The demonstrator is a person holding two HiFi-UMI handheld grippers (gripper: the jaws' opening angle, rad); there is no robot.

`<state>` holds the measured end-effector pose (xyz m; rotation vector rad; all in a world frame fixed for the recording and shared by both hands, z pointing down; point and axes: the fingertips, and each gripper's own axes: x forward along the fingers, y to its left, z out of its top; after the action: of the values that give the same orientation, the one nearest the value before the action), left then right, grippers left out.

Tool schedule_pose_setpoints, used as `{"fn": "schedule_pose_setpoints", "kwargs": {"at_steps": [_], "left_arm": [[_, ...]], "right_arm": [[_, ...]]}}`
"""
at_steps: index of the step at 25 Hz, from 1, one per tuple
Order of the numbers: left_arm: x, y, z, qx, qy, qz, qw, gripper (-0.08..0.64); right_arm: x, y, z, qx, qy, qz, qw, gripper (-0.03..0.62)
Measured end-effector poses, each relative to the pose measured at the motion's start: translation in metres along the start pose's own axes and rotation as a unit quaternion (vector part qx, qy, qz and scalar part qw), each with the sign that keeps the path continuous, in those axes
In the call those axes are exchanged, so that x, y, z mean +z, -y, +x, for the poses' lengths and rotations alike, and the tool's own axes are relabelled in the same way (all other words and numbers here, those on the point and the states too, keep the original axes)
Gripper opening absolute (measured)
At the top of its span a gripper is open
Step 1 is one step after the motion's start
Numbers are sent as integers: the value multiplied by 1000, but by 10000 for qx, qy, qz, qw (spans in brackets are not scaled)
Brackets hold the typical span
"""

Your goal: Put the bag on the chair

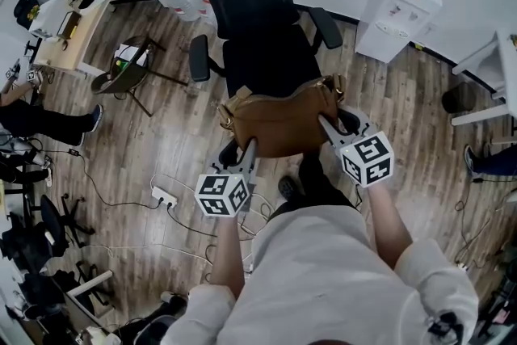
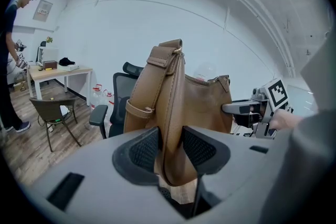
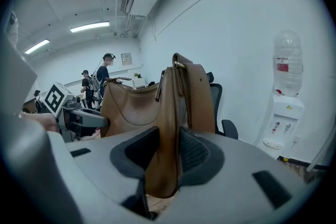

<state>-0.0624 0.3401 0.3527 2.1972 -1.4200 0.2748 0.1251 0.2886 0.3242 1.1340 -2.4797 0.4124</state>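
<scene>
A brown leather bag [image 1: 279, 121] hangs between my two grippers, just above the front of the seat of a black mesh office chair [image 1: 258, 12]. Whether its bottom touches the seat I cannot tell. My left gripper [image 1: 246, 149] grips the bag's left end. In the left gripper view the bag [image 2: 199, 102] fills the gap of that gripper [image 2: 170, 147], both pads against the leather. My right gripper [image 1: 327, 125] holds the right end. In the right gripper view the bag [image 3: 131, 107] and its strap stand pinched in that gripper [image 3: 165, 149].
A water dispenser [image 1: 400, 8] stands right of the chair against the wall. A wooden desk [image 1: 81, 20] and a small brown chair [image 1: 125, 73] are at the left. A power strip [image 1: 166, 196] with cables lies on the floor by my feet. A person's legs [image 1: 40, 121] reach in at the far left.
</scene>
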Motion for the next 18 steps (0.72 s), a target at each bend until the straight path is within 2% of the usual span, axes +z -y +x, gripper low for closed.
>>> {"fn": "schedule_pose_setpoints", "kwargs": {"at_steps": [18], "left_arm": [[65,-29,78,538,116,130,9984,143]], "right_arm": [[56,70,69,309,114,-116,9994,132]]}}
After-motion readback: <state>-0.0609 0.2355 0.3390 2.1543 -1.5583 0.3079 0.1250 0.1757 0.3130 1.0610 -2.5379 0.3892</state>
